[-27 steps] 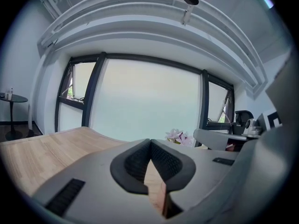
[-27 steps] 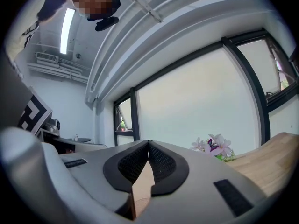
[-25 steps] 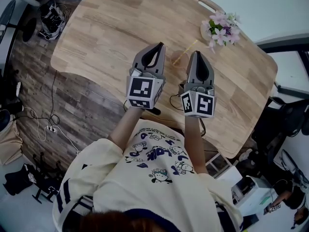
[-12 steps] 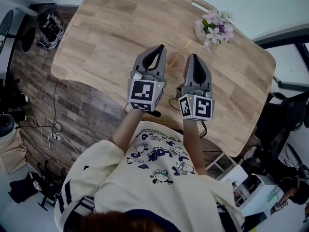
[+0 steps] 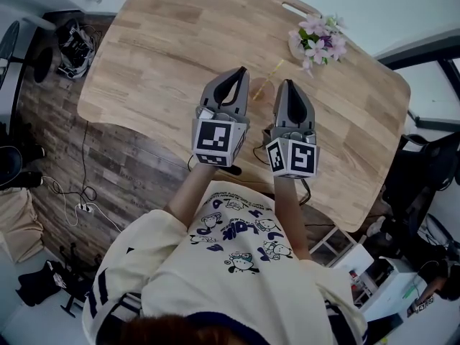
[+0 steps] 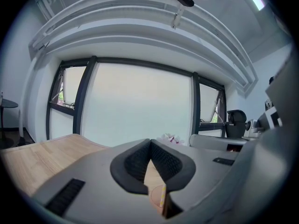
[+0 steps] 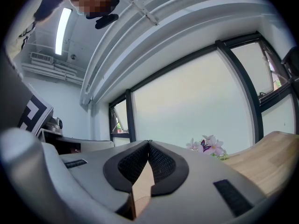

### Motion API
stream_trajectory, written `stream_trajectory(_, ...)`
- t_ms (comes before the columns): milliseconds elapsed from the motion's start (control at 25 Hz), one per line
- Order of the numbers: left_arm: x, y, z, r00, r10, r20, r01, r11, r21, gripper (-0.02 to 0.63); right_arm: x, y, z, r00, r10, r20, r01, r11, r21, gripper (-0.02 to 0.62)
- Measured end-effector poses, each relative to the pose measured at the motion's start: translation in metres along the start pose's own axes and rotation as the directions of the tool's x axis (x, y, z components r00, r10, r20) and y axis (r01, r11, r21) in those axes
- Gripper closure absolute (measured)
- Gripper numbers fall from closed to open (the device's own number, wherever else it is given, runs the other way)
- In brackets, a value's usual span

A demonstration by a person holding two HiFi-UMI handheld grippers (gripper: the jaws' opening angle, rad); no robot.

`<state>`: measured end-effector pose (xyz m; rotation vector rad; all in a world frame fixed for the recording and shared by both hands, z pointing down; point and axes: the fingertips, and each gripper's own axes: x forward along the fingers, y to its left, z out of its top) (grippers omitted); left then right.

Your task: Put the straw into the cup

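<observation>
A clear cup (image 5: 259,89) stands on the wooden table (image 5: 165,42), showing between my two grippers. A thin yellow straw (image 5: 272,75) slants up out of it toward the flowers. My left gripper (image 5: 239,70) hovers just left of the cup, jaws shut with nothing between them. My right gripper (image 5: 287,83) hovers just right of the cup, also shut and empty. In the left gripper view, below the closed left gripper (image 6: 150,141), a bit of the cup (image 6: 153,199) and the straw (image 6: 162,196) show. The right gripper view has the right gripper (image 7: 148,143) closed over bare table wood.
A small pot of pink and purple flowers (image 5: 317,40) stands at the far right of the table, with a white stick-like object (image 5: 295,9) beyond it. Cables (image 5: 260,152) hang at the near table edge. Chairs and cables lie on the floor around.
Both grippers stay almost where they were, beside the cup. Only the head view has shifted slightly.
</observation>
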<state>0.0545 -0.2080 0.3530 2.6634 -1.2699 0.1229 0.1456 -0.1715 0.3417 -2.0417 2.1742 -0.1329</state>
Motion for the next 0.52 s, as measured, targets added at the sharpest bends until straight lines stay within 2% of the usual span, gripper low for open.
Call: stream_trajectory(520, -0.0023, -0.0004, -0.0004, 1.000, 0.000, 0.000, 0.000, 1.000, -0.014, 0.575, -0.0028, -0.0006, -0.0007, 1.000, -0.010, -0.001, 0.010, 1.000, 0.012, 0.577)
